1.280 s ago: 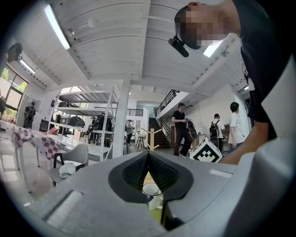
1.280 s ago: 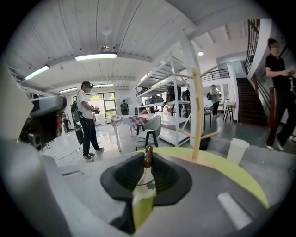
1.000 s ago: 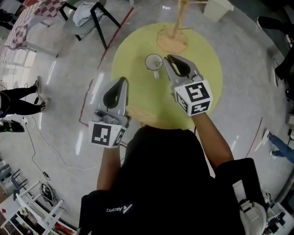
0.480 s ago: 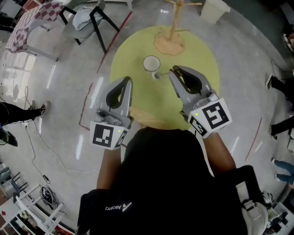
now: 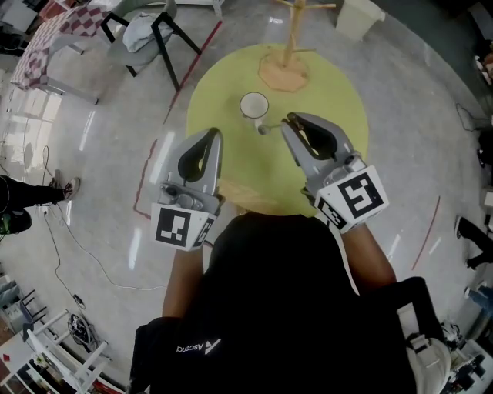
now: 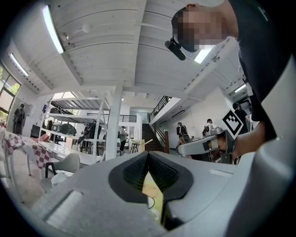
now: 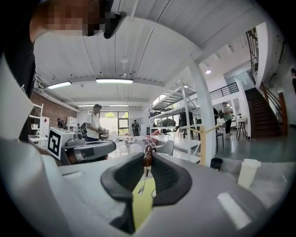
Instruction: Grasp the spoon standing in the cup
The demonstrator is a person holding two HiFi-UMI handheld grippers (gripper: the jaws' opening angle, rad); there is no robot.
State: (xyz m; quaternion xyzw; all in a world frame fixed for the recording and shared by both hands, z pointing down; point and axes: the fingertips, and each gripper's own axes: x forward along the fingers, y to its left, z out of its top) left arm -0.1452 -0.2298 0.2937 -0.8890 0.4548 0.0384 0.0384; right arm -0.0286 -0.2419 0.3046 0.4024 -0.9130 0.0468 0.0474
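Note:
A white cup (image 5: 254, 105) stands on the round yellow table (image 5: 331, 85). The spoon (image 5: 266, 128) is outside the cup, just to its near right, and hangs bowl-down from the tips of my right gripper (image 5: 288, 119). In the right gripper view the jaws of that gripper (image 7: 148, 156) pinch the spoon's brown handle end, and the thin metal spoon (image 7: 142, 183) dangles over the yellow tabletop. My left gripper (image 5: 214, 132) hovers at the table's near left edge, shut with nothing in it, its tips (image 6: 148, 153) meeting.
A wooden stand (image 5: 286, 65) on a pale base rises at the table's far side. A black-legged chair (image 5: 154, 27) and a checkered table (image 5: 46, 35) stand on the floor at the far left, a white bin (image 5: 358, 15) at the far right.
My right gripper has drawn back from the cup toward me and to the right, and the spoon now hangs beside the cup. The left gripper has barely moved.

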